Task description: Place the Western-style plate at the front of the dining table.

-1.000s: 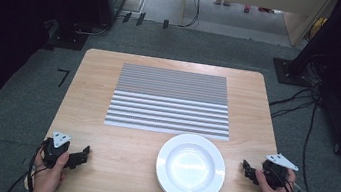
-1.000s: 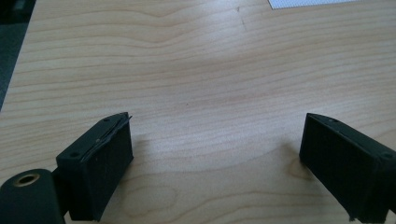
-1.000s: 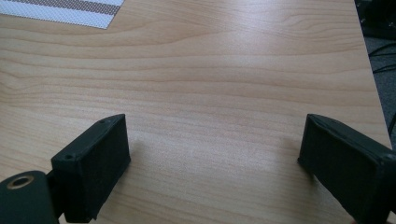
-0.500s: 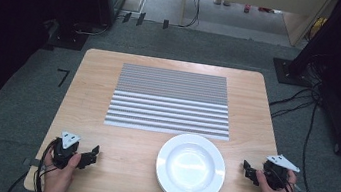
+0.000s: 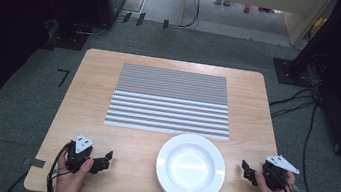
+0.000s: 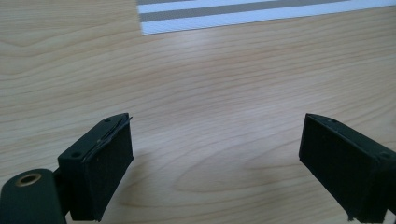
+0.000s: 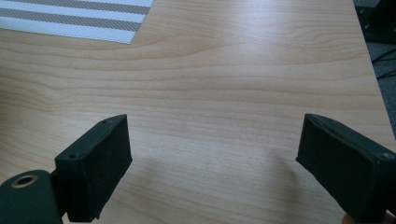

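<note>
One white plate (image 5: 190,167) sits on the wooden surface (image 5: 87,99) near its front edge, just below one striped mat (image 5: 171,101). Two hand-held grippers rest at the front corners: the left hand-held gripper (image 5: 105,159) and the right hand-held gripper (image 5: 246,170), both released, jaws wide apart, holding nothing.

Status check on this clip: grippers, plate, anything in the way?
Left gripper open, empty. Right gripper open, empty. Plate untouched between them, just off the mat. Nothing in the way.
</note>
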{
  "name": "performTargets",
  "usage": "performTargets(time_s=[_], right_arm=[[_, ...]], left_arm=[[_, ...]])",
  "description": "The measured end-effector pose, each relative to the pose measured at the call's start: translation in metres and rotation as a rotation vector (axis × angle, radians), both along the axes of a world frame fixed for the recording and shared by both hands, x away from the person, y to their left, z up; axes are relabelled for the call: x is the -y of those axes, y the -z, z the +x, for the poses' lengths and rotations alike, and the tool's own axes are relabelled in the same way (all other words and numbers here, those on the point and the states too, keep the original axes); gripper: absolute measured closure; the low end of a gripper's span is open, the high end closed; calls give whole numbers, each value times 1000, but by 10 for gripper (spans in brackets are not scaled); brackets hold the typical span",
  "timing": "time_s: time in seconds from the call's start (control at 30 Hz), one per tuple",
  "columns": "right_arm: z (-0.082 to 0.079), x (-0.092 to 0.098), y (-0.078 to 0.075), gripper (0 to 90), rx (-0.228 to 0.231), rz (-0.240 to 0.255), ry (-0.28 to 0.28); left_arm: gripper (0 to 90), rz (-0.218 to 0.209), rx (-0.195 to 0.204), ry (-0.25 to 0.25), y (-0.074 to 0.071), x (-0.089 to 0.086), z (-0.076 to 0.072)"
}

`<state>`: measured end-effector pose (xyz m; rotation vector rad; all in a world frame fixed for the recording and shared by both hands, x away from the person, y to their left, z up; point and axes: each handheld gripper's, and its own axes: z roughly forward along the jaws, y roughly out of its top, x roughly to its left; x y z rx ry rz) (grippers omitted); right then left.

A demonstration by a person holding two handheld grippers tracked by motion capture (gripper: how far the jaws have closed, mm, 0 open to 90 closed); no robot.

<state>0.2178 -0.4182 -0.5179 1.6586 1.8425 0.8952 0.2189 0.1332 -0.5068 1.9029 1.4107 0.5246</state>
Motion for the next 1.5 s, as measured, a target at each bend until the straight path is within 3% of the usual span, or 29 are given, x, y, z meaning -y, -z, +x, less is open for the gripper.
performTargets(time_s=[0.03,0.1,0.3,0.57,0.93,1.17,1.23,1.5], right_arm=[[-1,-1,-1,95,3,0,-4],[-2,-4,-2,95,8,3,-11],[-6,-13,-7,96,24,15,-33],[-10,-26,-11,98,42,30,-66],[-14,-35,-14,99,53,51,-91],[-15,-39,-14,100,62,79,-100],[-16,-41,-15,168,75,78,-93],[-19,-49,-19,165,100,85,-106]], left_arm=[[97,0,0,0,0,0,0],[98,-40,5,27,-2,11,-3],[97,-35,21,83,-4,32,-8],[97,-88,28,116,-6,47,-11],[98,-91,33,158,-7,66,-12],[98,-114,30,194,-6,80,-14],[98,-119,36,198,-7,82,-14],[98,-136,45,244,-9,98,-13]])
